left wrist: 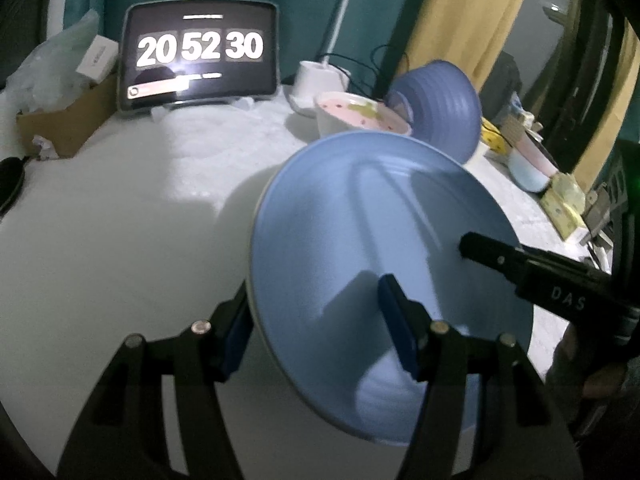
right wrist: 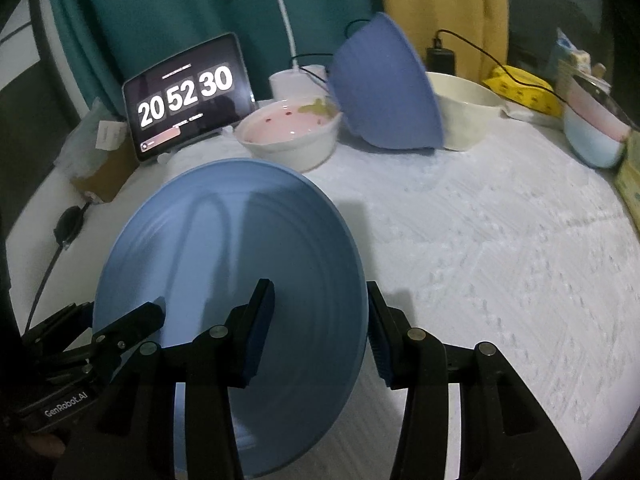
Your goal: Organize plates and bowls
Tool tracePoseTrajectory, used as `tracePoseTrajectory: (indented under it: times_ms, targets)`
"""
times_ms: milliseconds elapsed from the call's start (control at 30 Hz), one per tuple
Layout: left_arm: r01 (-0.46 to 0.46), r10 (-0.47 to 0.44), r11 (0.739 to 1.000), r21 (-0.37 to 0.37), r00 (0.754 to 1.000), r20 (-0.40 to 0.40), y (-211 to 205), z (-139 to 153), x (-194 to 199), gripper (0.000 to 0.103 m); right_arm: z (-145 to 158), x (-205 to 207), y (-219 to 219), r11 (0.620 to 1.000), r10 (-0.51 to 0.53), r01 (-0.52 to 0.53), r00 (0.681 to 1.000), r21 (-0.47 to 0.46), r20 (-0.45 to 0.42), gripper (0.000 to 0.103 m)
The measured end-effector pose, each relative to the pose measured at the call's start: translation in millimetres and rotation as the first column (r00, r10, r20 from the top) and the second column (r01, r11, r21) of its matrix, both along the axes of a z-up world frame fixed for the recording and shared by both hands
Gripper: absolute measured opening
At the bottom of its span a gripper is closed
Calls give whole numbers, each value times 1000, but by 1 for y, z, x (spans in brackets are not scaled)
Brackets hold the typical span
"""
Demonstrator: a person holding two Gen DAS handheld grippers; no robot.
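Tablecloth [right wrist: 500, 240] — cream bowl [right wrist: 464, 112] right-view only.

You are in a home room: curtains [right wrist: 200, 4] hang behind a cloth-covered bench [right wrist: 500, 240] crowded with bowls [right wrist: 292, 136], a desk lamp [left wrist: 316, 80], a tablet clock [left wrist: 200, 56] and tissue packs [right wrist: 520, 92].

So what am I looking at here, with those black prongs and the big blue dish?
No robot: a person holds a two-fingered tool in each hand, each with a camera looking along its prongs. One picture comes from the left gripper, the other from the right gripper. Both have their jaws over opposite edges of the same blue plate, carrying it tilted above the white table. Behind stand a pink-lined bowl, a tipped blue bowl, a cream bowl and a tablet clock.
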State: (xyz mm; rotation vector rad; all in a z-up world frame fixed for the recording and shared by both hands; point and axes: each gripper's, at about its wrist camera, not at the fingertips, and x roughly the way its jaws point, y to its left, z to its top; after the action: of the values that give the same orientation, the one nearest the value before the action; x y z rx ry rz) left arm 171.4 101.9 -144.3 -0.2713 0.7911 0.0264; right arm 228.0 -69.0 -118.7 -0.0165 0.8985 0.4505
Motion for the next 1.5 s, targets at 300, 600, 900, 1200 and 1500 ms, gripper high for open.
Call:
tracePoseTrajectory:
  times_ms: [300,600,900,1200,1500]
  targets:
    - [-55,55,998,14,998,-10,19,0,9,61,-2,17,29,999,50,-50,999,5,-5,48]
    - [-79,80,997,20,995,-51,29,-9,19,61,-14,30,41,997,72,-72,997,6,-38,48]
    - [-87,88,996,16,993,-73,29,-14,25,62,-25,38,44,997,77,-77,995,0,-70,48]
    - [-80,83,996,44,994,-74,25,-14,26,63,-25,38,43,996,83,-84,994,-11,-69,47]
    - [-85,95,989,121,992,-79,16,-11,23,64,-24,35,37,996,88,-90,993,-14,-76,47]
